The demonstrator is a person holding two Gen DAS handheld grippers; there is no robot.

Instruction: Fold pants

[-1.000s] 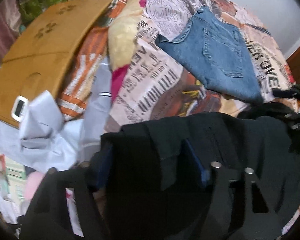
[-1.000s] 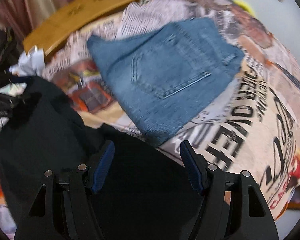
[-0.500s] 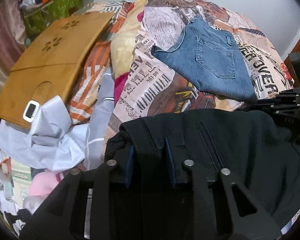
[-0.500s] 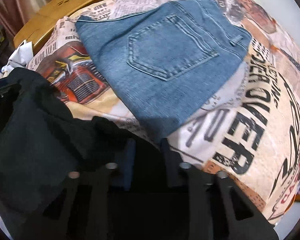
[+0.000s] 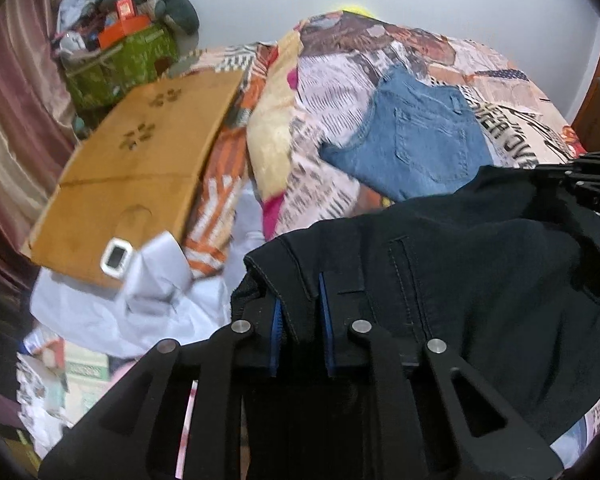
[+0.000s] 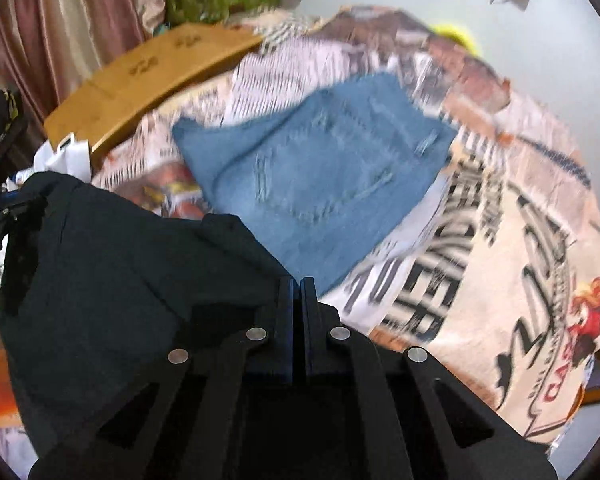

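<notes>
The dark navy cotton pants [image 5: 480, 280] hang gathered and unfolded between the two grippers, at six o'clock in both views, over the printed bedspread [image 6: 500, 260]. No fold shows; all folding remains. The left gripper [image 5: 300, 312] is closing on the waistband edge, pads pressing it. The right gripper [image 6: 297, 304] is clenched on the other corner. The waistband stretches three to nine o'clock; where the legs point is hidden. Folded light-blue denim jeans [image 5: 416, 144] lie at one o'clock.

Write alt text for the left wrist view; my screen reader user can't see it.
The left tool, its jaws closing, pinches the waistband of black pants over a bed with a newspaper-print cover. Folded blue jeans lie beyond; a cardboard sheet lies to the left.
</notes>
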